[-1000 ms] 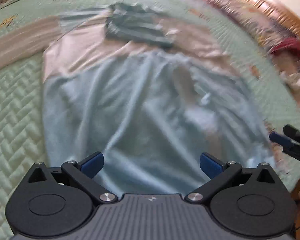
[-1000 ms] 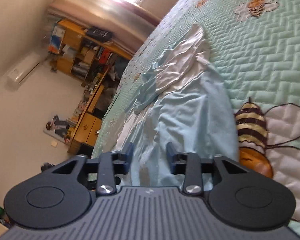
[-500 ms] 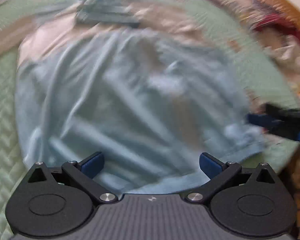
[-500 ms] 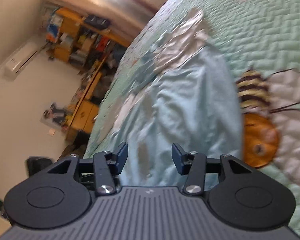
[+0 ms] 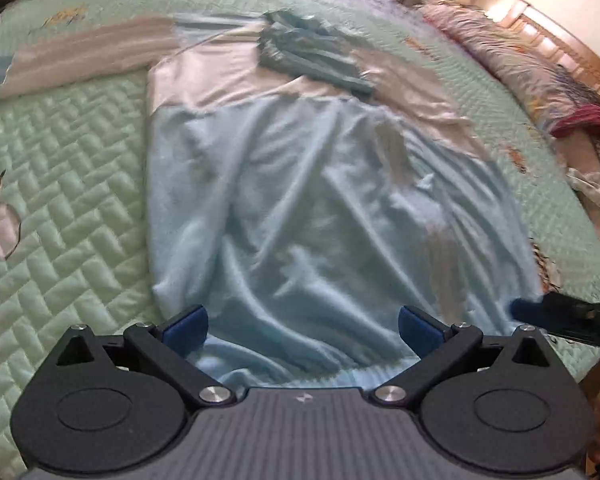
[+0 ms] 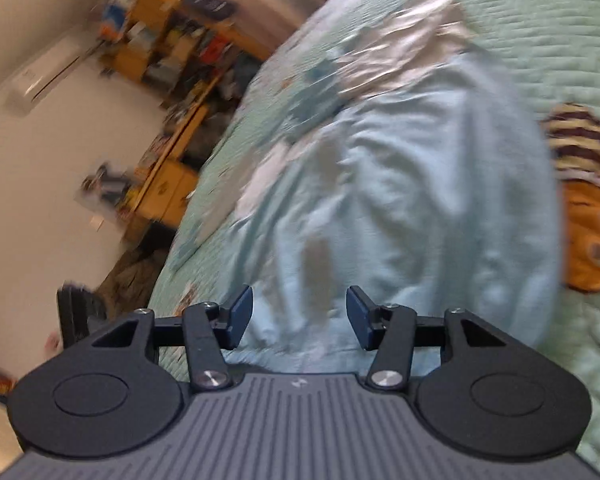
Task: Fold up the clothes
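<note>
A light-blue long-sleeved top with pale pink shoulders (image 5: 300, 208) lies spread face-up on a bed covered by a mint-green quilted bedspread (image 5: 60, 184), its dark teal collar (image 5: 308, 56) bunched at the far end and its hem nearest the onlooker. 1 pink sleeve (image 5: 88, 52) stretches out flat to the left, its blue cuff at the picture's edge.

The left gripper (image 5: 303, 326) hangs over the hem with its blue-padded fingers (image 5: 186, 326) spread wide, nothing between them. The right gripper (image 6: 299, 316) sits low at the hem's right corner, its fingers (image 6: 358, 316) parted and opening, with wrinkled blue cloth behind the gap but nothing pinched; in the left wrist view its dark tip (image 5: 556, 314) shows at the garment's right edge.

Bare bedspread runs broad along the left side of the top, where an embroidered orange-and-striped bee (image 6: 588, 216) lies just beside the cloth's edge. To the right, a heap of crumpled patterned bedding and red fabric (image 5: 560, 100) crowds the bed's far margin. Beyond the bed stand cluttered orange wooden shelves (image 6: 172, 80) against a white wall.
</note>
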Demonstrator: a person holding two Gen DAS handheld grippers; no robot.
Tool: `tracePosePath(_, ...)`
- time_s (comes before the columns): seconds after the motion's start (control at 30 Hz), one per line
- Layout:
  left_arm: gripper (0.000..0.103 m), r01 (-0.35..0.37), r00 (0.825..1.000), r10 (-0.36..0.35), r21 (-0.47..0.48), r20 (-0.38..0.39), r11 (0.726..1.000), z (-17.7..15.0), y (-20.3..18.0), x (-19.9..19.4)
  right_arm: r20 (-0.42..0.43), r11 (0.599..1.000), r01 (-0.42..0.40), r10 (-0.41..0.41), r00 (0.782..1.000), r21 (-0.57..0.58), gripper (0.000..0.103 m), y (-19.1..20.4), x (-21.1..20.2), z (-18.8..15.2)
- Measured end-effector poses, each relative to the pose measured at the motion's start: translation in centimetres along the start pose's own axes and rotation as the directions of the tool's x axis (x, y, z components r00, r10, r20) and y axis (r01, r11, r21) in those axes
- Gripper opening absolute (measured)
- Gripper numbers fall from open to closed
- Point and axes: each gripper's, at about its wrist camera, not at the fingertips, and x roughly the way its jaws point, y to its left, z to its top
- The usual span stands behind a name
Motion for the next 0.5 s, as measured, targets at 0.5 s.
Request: tracePosePath(0.5,0.102,-0.066,0.994,0.072,0.067,-0.079,0.996,-0.2,-0.3,1.8,-0.163,0.996,-0.083,0.085,0.983,0.021,0.039,-2.8,8.6,6.4)
